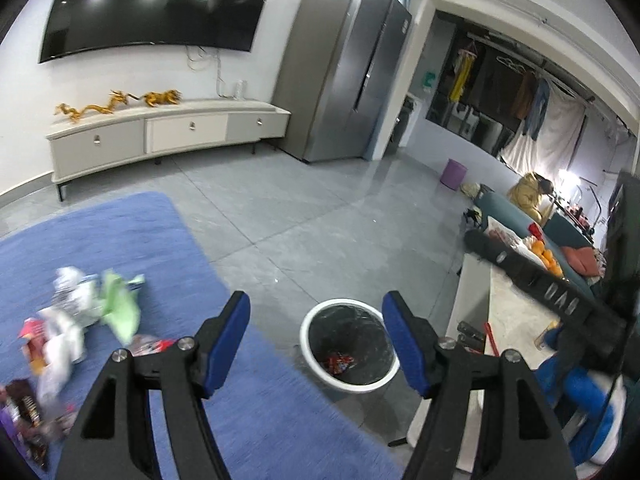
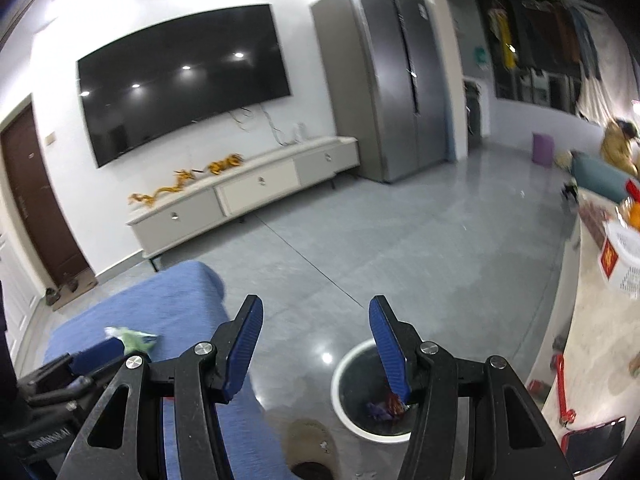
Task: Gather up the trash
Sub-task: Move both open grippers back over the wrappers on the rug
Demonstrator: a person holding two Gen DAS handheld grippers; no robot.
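Down at the far left of the left wrist view, a heap of trash (image 1: 68,320) is seen on the blue rug (image 1: 248,400) — white crumpled paper, a green wrapper (image 1: 120,308), a red packet and a dark brown wrapper (image 1: 24,412) near the frame's edge, all blurred. Behind it, a pale cabinet (image 1: 160,132) is set against the wall under a dark TV (image 1: 160,4), with gold dragon figures (image 1: 116,102) on top. Next, the left gripper (image 1: 316,308) is shown with its blue pads held apart, and nothing is gripped between them. Framed between those pads, on the grey floor just off the rug's edge, the white bin (image 1: 308,336) is seen with a black liner; red wrappers (image 1: 340,362) lie at its bottom. Further right, a grey fridge (image 1: 348,72) is stood by a doorway, a purple stool (image 1: 453,173) is seen beyond, and the other tool's black body crosses a pale table (image 1: 504,320).

From the right wrist view, the rug (image 2: 140,312) and the green wrapper (image 2: 136,338) are seen at the left. The right gripper (image 2: 316,320) is likewise held apart — nothing is clamped. The bin (image 2: 344,364) is seen below its right pad, with purple and red wrappers (image 2: 386,406) inside. A red phone (image 2: 592,438) is laid on the table at the far right.
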